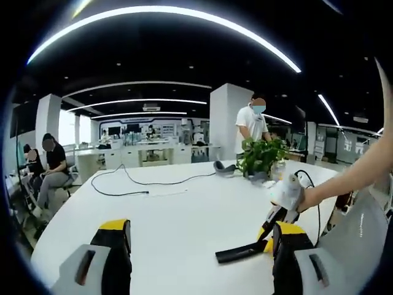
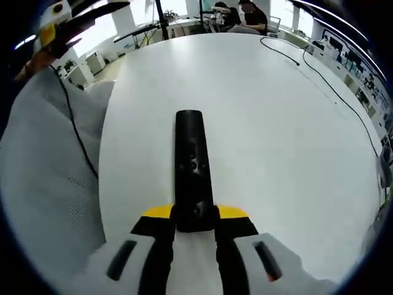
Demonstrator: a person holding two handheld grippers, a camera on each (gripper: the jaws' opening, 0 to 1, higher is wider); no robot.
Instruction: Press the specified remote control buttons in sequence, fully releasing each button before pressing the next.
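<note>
In the right gripper view a slim black remote control (image 2: 190,161) with small round buttons lies lengthwise over the white table (image 2: 276,141). My right gripper (image 2: 195,216) is shut on its near end, yellow-tipped jaws pressing both sides. In the left gripper view the same remote (image 1: 238,252) pokes leftward, low over the table (image 1: 184,215), out of the right gripper (image 1: 264,241), which a hand (image 1: 310,196) holds. My left gripper (image 1: 201,230) stands open, its jaws far apart with nothing between them. The left gripper (image 2: 58,24) also shows at the top left of the right gripper view.
A potted green plant (image 1: 262,156) and a grey object (image 1: 224,167) stand at the table's far side. A black cable (image 1: 147,183) snakes across the far tabletop. People sit at left (image 1: 52,169) and one stands behind the plant (image 1: 253,126). A white mesh sleeve (image 2: 49,184) borders the table edge.
</note>
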